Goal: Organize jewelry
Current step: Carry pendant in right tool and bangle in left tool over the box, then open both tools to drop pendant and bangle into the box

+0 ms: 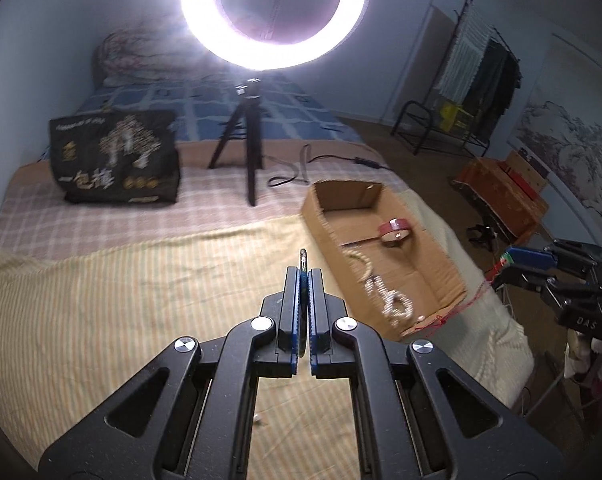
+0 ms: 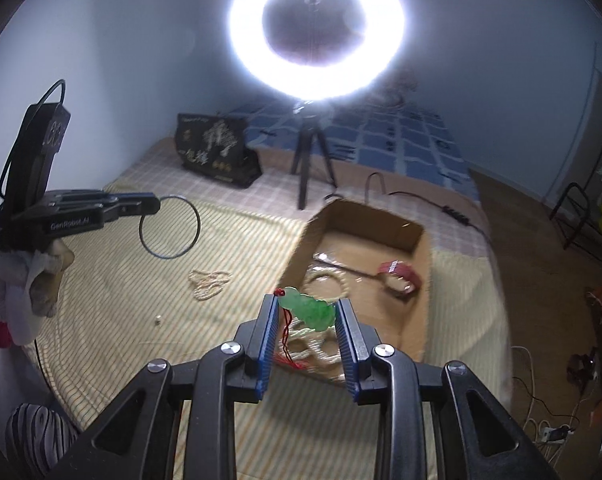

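On the bed (image 2: 121,300), cardboard box (image 2: 419,280) with pearl strands (image 1: 393,300), red bracelet (image 2: 399,276).

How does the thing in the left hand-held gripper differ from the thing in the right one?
The left hand-held gripper pinches a thin dark bangle, an open hoop; the right hand-held gripper clamps a solid green pendant. The bangle is plain, while the pendant trails a red cord. The bangle hangs over the striped blanket, the pendant near the cardboard box. Both are lifted clear of the bed.
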`<state>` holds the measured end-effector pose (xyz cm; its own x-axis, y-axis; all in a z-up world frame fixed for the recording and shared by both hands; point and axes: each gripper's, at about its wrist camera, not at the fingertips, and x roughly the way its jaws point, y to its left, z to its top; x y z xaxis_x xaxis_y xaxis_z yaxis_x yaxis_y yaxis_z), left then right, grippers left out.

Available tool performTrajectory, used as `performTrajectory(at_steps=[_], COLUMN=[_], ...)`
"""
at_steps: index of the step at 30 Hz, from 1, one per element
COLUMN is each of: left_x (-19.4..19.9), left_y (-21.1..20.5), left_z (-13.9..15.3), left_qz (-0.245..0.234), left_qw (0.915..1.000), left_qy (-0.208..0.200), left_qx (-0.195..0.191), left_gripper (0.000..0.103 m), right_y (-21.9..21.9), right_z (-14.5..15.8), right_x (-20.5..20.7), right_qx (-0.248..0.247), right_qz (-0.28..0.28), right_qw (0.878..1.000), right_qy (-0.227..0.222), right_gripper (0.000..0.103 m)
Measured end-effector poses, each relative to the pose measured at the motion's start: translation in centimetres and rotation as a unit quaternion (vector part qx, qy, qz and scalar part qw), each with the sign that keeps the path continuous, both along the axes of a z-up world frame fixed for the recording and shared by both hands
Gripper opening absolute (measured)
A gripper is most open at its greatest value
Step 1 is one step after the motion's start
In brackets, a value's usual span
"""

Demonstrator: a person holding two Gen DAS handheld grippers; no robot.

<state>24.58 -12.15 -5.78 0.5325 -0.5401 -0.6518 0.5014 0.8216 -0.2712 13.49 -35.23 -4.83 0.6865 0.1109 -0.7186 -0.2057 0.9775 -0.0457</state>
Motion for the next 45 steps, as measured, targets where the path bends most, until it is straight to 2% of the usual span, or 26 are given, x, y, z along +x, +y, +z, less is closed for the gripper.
performTrajectory(at_steps=[7,15,22,28,34,36,38,39,41,43,45], left_x=[0.8,3.4,5.8,7.2,7.5,7.3,7.2,7.2,7.0,6.7,6.6], left_y=[-4.3,-9.0,-12.8,-14.7,-15.7,-15.9,-16.0,-16.0,-15.9,-15.4,-14.9], left_z=[1.0,0.7,-1.5,-3.6,-4.4,-4.2,-4.0,-3.9,-3.6,-3.3,-3.0], left_qz=[-0.026,-0.04,-0.042,-0.043,-0.051,-0.053,-0.053,-0.055,-0.056,-0.053,-0.053], left_qw=[0.9996,0.9988,0.9984,0.9982,0.9978,0.9979,0.998,0.9979,0.9978,0.998,0.9981], left_qy=[-0.007,0.008,0.028,0.042,0.04,0.034,0.028,0.027,0.021,0.012,0.011], left_qx=[-0.003,-0.027,-0.023,-0.005,0.011,0.012,0.018,0.022,0.029,0.031,0.029], left_gripper=[0.001,0.001,0.001,0.001,0.001,0.001,0.001,0.003,0.013,0.031,0.032], right_y=[-2.5,-4.2,-5.4,-6.2,-6.3,-6.2,-6.1,-6.1,-5.9,-5.6,-5.3], right_z=[0.2,-2.2,-4.4,-6.6,-7.7,-7.8,-7.7,-7.6,-7.2,-7.0,-7.0], right_x=[1.0,2.4,3.3,4.1,4.3,4.4,4.3,4.3,3.9,3.8,3.6], right_qx=[0.003,0.007,0.018,0.041,0.055,0.052,0.048,0.048,0.048,0.047,0.043], right_qz=[-0.021,-0.03,-0.033,-0.034,-0.031,-0.031,-0.034,-0.036,-0.037,-0.035,-0.034], right_qw=[1.0,0.999,0.999,0.997,0.996,0.996,0.997,0.997,0.997,0.998,0.998], right_qy=[-0.005,0.013,0.03,0.053,0.063,0.061,0.056,0.052,0.039,0.037,0.034], right_gripper=[0.029,0.029,0.029,0.029,0.031,0.037,0.074,0.08,0.084,0.089,0.093])
